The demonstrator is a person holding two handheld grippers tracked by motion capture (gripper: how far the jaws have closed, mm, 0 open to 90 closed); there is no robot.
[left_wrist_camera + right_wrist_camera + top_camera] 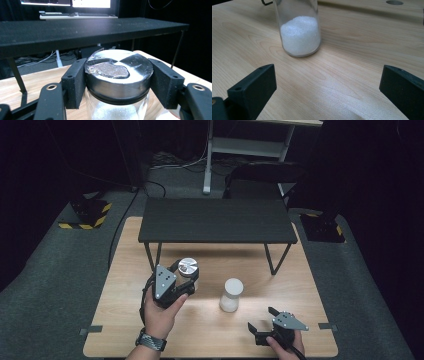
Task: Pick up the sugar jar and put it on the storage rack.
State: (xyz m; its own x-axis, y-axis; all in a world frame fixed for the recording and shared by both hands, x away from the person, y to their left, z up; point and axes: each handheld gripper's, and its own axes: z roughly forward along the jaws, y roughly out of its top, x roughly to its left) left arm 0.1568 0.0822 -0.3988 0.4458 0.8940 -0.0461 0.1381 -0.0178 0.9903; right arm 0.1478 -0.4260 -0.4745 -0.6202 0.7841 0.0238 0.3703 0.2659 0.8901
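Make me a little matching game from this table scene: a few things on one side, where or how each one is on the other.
Things:
1. silver-lidded jar
2. white-capped bottle
3. right gripper
4. black shelf

States:
A. jaws open, nothing between them
B. stands alone on the wooden table
C. clamped at the lid by the left gripper
D. stands on thin legs at the table's far side

Pairs: 1-C, 2-B, 3-A, 4-D

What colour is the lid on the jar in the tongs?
Shiny silver lid, clearest in the left gripper view.
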